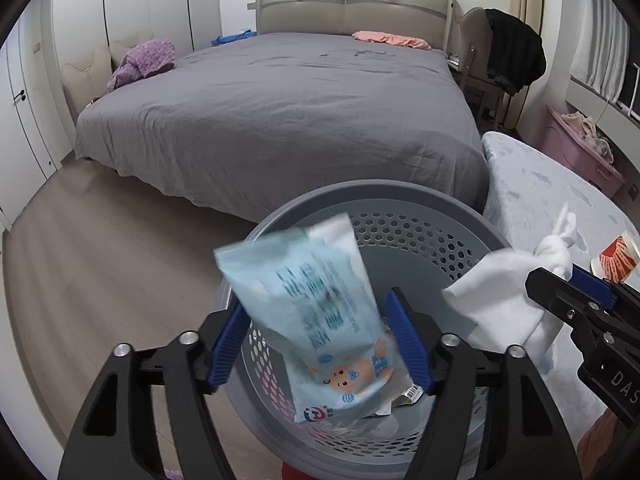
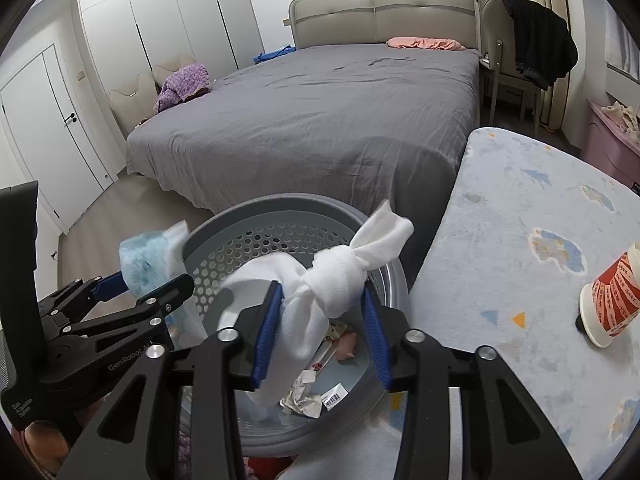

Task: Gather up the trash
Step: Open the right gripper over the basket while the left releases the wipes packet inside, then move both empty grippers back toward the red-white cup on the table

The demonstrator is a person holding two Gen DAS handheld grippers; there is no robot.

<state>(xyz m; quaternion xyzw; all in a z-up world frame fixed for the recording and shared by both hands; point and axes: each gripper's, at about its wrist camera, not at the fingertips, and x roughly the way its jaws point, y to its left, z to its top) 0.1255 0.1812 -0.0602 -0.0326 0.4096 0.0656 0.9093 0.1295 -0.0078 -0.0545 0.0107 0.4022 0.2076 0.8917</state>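
A grey perforated trash basket (image 1: 400, 200) stands below both grippers; it also shows in the right wrist view (image 2: 280, 208). My left gripper (image 1: 320, 316) is open over it. A light blue wipes packet (image 1: 312, 312), blurred, hangs loose between its fingers above the basket. My right gripper (image 2: 320, 304) is open too. A knotted white cloth (image 2: 332, 276) lies between its fingers, touching the left pad (image 2: 268, 320), over the basket. The cloth also shows in the left wrist view (image 1: 504, 284). Crumpled paper and wrappers (image 2: 304, 396) lie in the basket.
A red-and-white paper cup (image 2: 612, 300) lies on its side on a table with a pale blue patterned cover (image 2: 520, 208) to the right. A large bed with a grey sheet (image 1: 280, 112) stands behind the basket. Wood floor (image 1: 100, 248) lies to the left.
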